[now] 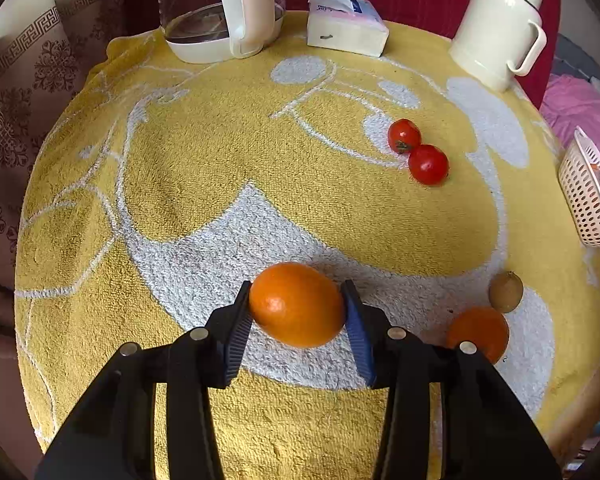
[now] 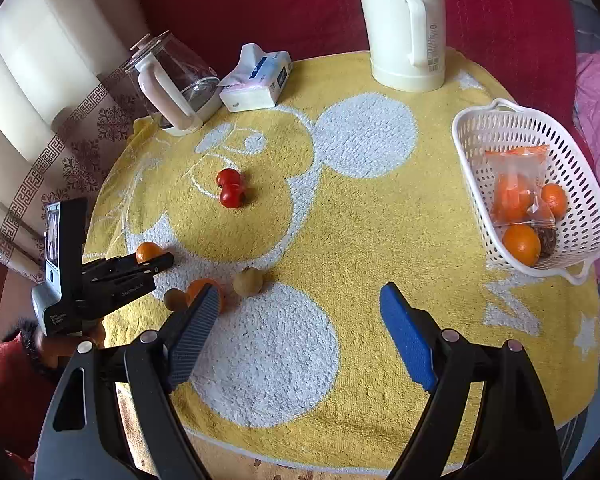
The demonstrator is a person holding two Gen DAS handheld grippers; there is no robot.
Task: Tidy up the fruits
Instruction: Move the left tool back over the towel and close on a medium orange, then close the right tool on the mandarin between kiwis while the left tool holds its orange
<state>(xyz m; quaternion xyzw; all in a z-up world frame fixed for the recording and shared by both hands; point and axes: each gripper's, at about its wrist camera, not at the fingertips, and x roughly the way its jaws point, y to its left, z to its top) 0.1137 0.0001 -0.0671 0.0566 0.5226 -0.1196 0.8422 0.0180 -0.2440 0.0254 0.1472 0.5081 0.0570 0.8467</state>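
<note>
The left wrist view shows the left claw (image 1: 298,306) clamped on an orange (image 1: 297,304), both pads pressed to its sides, low over the towel (image 1: 204,184) that covers the surface. To its right lie a second orange (image 1: 477,330), half hidden behind the claw's arm, and a brown fruit (image 1: 506,292) just beyond it. Further back two tomatoes (image 1: 417,151) touch each other. At the far edge stand a glass kettle (image 1: 220,12), a tissue pack (image 1: 346,26) and a cream flask (image 1: 500,28). Only a sliver of the basket (image 1: 588,196) shows at the right border; its contents cannot be made out there.

The right wrist view gives what that one lacks. At far left the left claw is seen from the side, with a sleeve below it. Next comes a second brown fruit, partly hidden by the right claw's left pad and not seen in the left view. The right claw (image 2: 296,320) stands wide open with nothing between its pads, above a white patch of towel. At right the whole basket appears, holding oranges, a dark fruit and a clear plastic bag.
</note>
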